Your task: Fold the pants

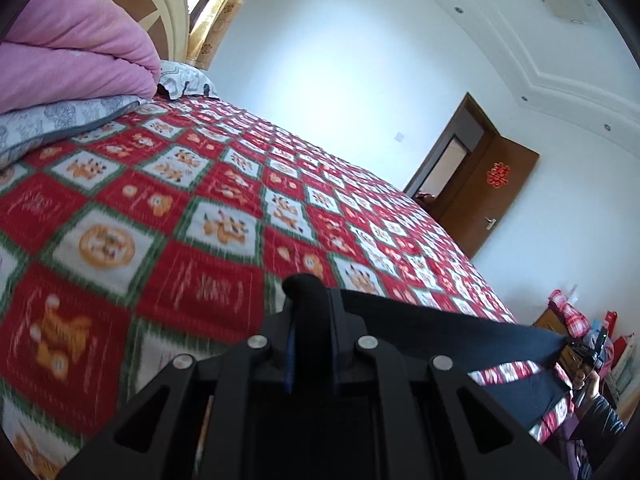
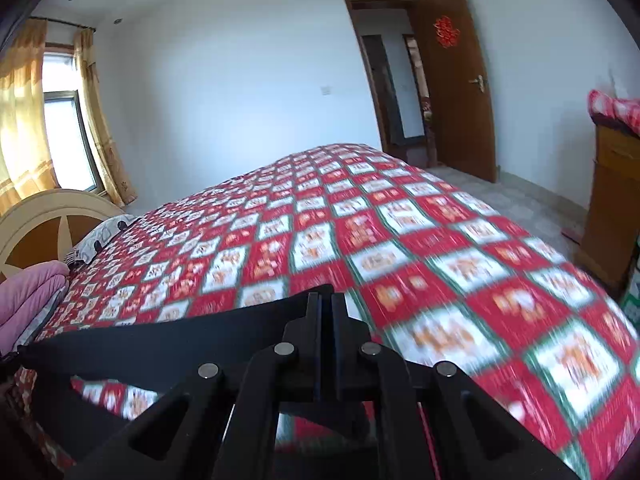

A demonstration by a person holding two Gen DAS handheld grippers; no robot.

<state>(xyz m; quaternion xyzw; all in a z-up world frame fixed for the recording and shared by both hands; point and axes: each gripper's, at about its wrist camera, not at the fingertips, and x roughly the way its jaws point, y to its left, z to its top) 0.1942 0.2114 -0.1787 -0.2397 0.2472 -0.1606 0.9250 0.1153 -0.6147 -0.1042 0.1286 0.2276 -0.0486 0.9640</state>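
Left wrist view: the left gripper [image 1: 310, 300] is clamped on one end of the black pants [image 1: 448, 320], the right gripper [image 2: 326, 308] clamped on the other, likely to draw the cloth taut for a clean fold. The pants hang stretched between them above the quilt [image 1: 200, 208], long axis across its near edge. Beyond the quilt lie pink bedding [image 1: 80, 52] and a door [image 2: 452, 80].

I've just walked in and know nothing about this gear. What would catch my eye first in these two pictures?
The bedspread, a loud red, white and green check with orange cartoon animals, fills the middle of both views. Low in front, the left gripper and the right gripper are each shut on black pants, stretched taut between them above the bed. A pink quilt is piled by the headboard, and a brown door stands open.
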